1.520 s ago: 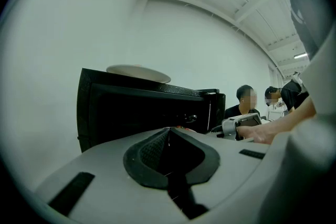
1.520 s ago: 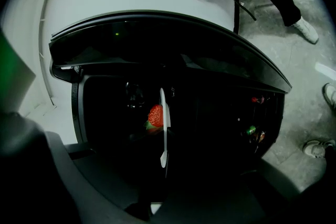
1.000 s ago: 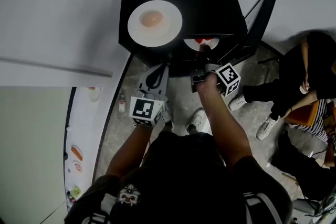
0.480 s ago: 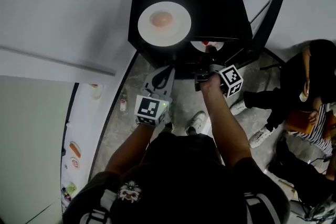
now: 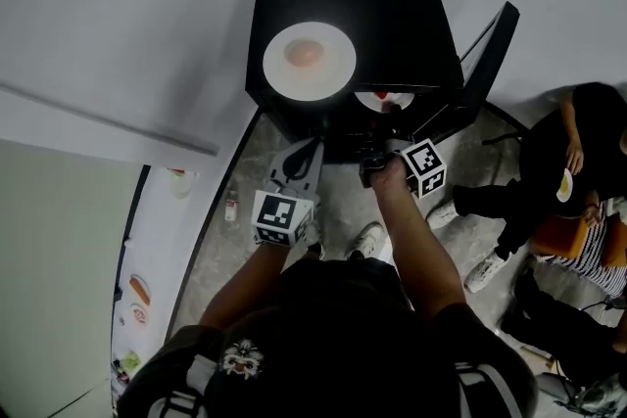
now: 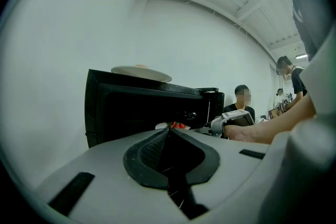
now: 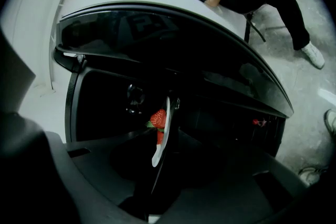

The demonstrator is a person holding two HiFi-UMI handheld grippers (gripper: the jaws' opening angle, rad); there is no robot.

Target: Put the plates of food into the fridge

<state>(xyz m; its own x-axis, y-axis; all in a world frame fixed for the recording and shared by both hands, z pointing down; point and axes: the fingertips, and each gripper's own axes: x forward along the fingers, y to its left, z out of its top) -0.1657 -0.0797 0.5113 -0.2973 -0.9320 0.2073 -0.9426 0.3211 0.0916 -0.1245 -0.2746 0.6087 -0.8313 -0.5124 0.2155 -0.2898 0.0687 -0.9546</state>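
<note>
The right gripper (image 7: 159, 157) is pinching the thin rim of a round white strawberry plate (image 7: 165, 113), in the opening of the boxy black fridge (image 5: 392, 10). The left gripper (image 6: 169, 131) is squeezing shut on nothing. A second plate (image 5: 333, 78), round and white, is sitting on the fridge's flat top.

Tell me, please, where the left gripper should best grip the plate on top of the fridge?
Likely the near rim of the plate, coming level from the front with the left gripper opened. It lies flat near the front edge of the fridge, food at its centre, leaving the rim bare.
</note>
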